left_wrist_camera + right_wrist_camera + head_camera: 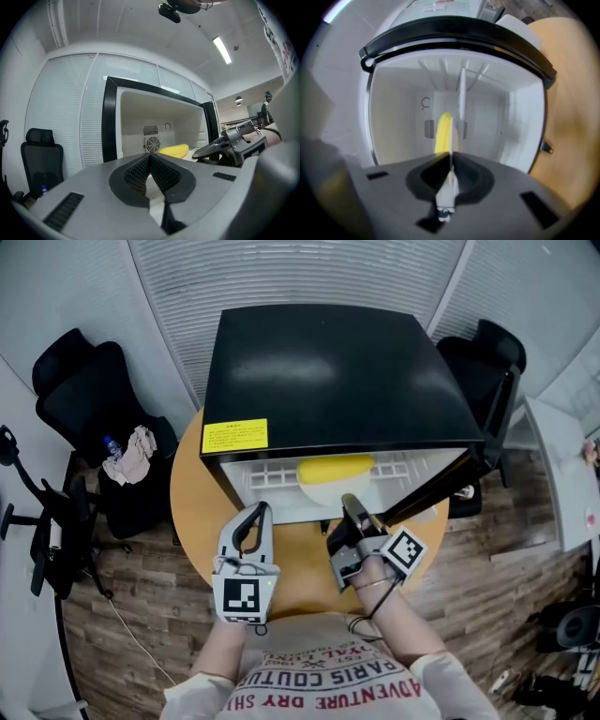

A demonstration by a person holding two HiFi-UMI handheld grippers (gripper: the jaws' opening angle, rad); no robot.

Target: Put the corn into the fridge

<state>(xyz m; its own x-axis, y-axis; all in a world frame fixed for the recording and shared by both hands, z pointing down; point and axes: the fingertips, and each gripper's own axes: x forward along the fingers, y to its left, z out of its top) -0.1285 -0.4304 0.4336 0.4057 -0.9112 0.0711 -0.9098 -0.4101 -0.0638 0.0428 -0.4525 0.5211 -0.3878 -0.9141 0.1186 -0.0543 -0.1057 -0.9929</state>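
Observation:
The yellow corn lies inside the open black mini fridge, on its white shelf. In the left gripper view the corn lies near the back fan; in the right gripper view the corn sits straight ahead. My left gripper hovers just in front of the fridge opening, shut and empty. To its right my right gripper points into the opening, also shut with nothing held. The left gripper and right gripper each show pads pressed together. The fridge door hangs open at the right.
The fridge stands on a round wooden table. A black office chair with cloths and a bottle stands at the left, another chair at the right. A yellow sticker marks the fridge's front edge.

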